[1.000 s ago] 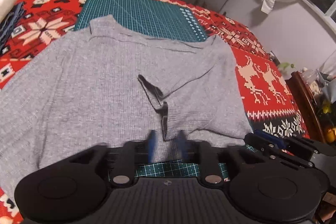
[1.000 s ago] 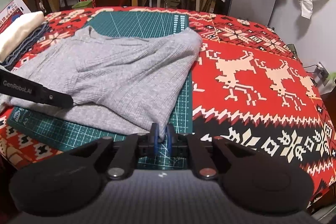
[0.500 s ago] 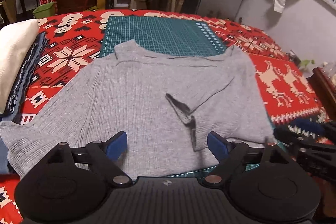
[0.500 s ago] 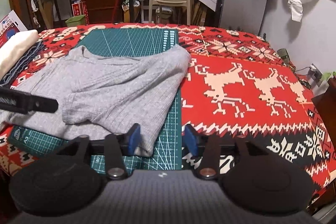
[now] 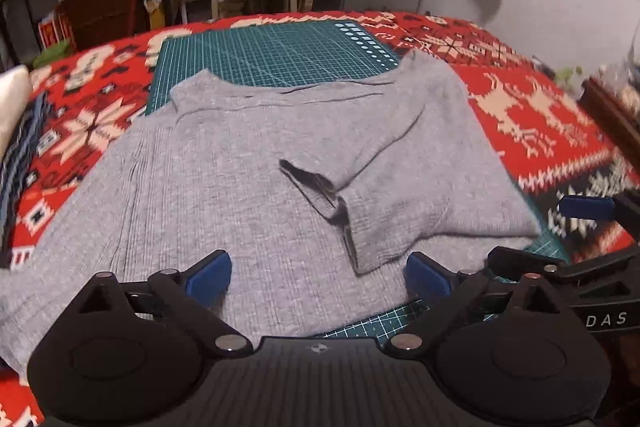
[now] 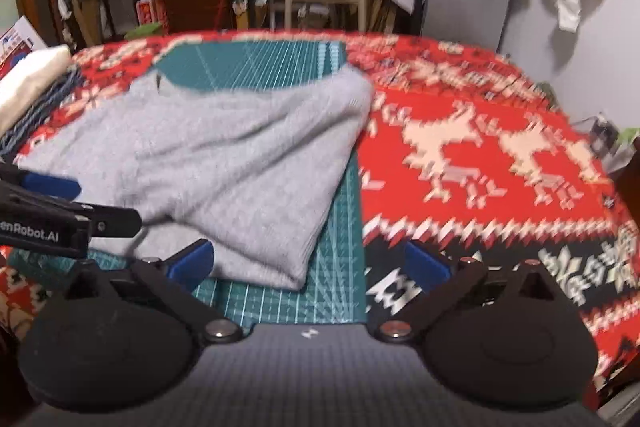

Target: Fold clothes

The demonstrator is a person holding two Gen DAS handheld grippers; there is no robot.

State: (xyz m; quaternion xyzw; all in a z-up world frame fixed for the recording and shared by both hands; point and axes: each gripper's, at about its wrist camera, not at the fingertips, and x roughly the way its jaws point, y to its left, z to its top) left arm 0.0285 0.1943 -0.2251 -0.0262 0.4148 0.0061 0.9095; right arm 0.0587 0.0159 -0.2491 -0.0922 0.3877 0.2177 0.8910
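A: Grey ribbed knit sweater (image 5: 248,187) lies on the green gridded cutting mat (image 5: 272,51), right side folded over. Your left gripper (image 5: 316,277) and right gripper (image 6: 310,261) are both opening, holding nothing.

B: Risk: your wide jaws could snag the loose sleeve cuff (image 5: 352,227) and undo that fold.

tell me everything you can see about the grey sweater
The grey sweater is a ribbed knit, soft and slightly wrinkled. It lies flat, partly on the green cutting mat and partly on the red patterned cloth. Its collar points away from the cameras. One side is already folded inward, the short sleeve's dark-edged cuff lying across the body; the other sleeve is spread out. Both tongs, left and right, are opening at its near hem, gripping nothing.
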